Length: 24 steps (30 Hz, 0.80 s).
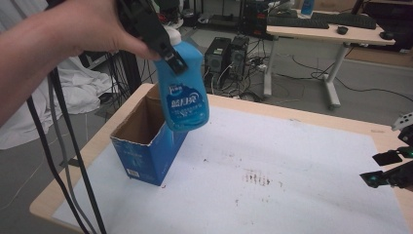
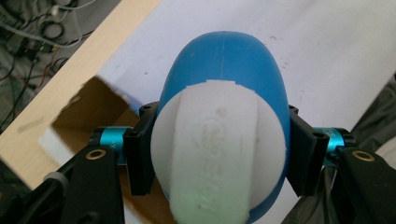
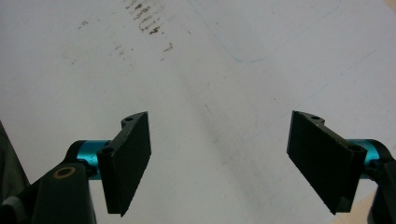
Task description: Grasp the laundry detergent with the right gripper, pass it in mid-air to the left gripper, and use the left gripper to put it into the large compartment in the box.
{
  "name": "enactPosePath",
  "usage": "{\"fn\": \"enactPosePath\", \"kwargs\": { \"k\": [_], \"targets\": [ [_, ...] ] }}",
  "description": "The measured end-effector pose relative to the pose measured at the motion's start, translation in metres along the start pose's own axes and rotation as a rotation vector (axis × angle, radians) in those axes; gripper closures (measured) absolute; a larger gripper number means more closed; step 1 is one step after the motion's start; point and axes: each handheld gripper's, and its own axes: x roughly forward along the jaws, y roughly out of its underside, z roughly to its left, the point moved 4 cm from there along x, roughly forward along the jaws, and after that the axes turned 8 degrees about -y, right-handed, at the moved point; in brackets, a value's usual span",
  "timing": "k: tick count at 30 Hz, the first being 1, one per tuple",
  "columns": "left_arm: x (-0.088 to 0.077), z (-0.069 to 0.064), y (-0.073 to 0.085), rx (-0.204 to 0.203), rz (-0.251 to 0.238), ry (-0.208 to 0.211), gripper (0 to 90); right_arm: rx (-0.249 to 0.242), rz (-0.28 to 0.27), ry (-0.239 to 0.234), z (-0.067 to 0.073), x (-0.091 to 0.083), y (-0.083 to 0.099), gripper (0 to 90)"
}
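A blue bottle [image 1: 184, 85] with a white cap hangs in the air above the open blue cardboard box [image 1: 146, 141] at the table's left. My left gripper [image 1: 168, 48] is shut on the bottle just below the cap, held from above by a hand. In the left gripper view the white cap [image 2: 219, 149] sits between the two black pads [image 2: 140, 154], with the box's brown inside [image 2: 88, 112] below. My right gripper [image 1: 382, 168] is at the table's right edge, open, with only the white mat between its pads [image 3: 130, 158].
A white mat [image 1: 272, 175] with brown smudges [image 1: 255, 178] covers most of the wooden table [image 1: 87, 151]. Black and grey cables [image 1: 63, 161] trail down at the left. Behind the table stand a desk [image 1: 331, 31] and computer towers [image 1: 226, 53].
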Motion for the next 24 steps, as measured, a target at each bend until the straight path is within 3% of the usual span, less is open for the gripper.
{"fn": "enactPosePath", "kwargs": {
  "k": [2, 5, 7, 8, 12, 24],
  "targets": [
    [-0.006, 0.009, 0.005, -0.048, 0.003, -0.035, 38.3, 0.002, 0.001, 0.005, -0.002, 0.000, 0.001, 21.5],
    [-0.009, 0.019, 0.013, -0.087, 0.016, -0.075, 38.3, 0.009, -0.005, 0.003, -0.004, -0.001, 0.000, 21.5],
    [-0.009, 0.019, 0.013, -0.087, 0.016, -0.075, 38.3, 0.012, -0.009, 0.004, -0.005, -0.001, 0.000, 21.5],
    [-0.010, 0.030, 0.022, -0.125, 0.037, -0.118, 38.3, 0.014, -0.008, 0.008, -0.007, -0.002, 0.000, 21.5],
    [-0.006, 0.039, 0.032, -0.163, 0.056, -0.151, 38.3, 0.017, -0.012, 0.013, -0.010, -0.004, 0.001, 21.5],
    [0.010, 0.049, 0.049, -0.202, 0.093, -0.193, 38.3, 0.028, -0.016, 0.015, -0.013, -0.005, 0.004, 21.5]
  ]
}}
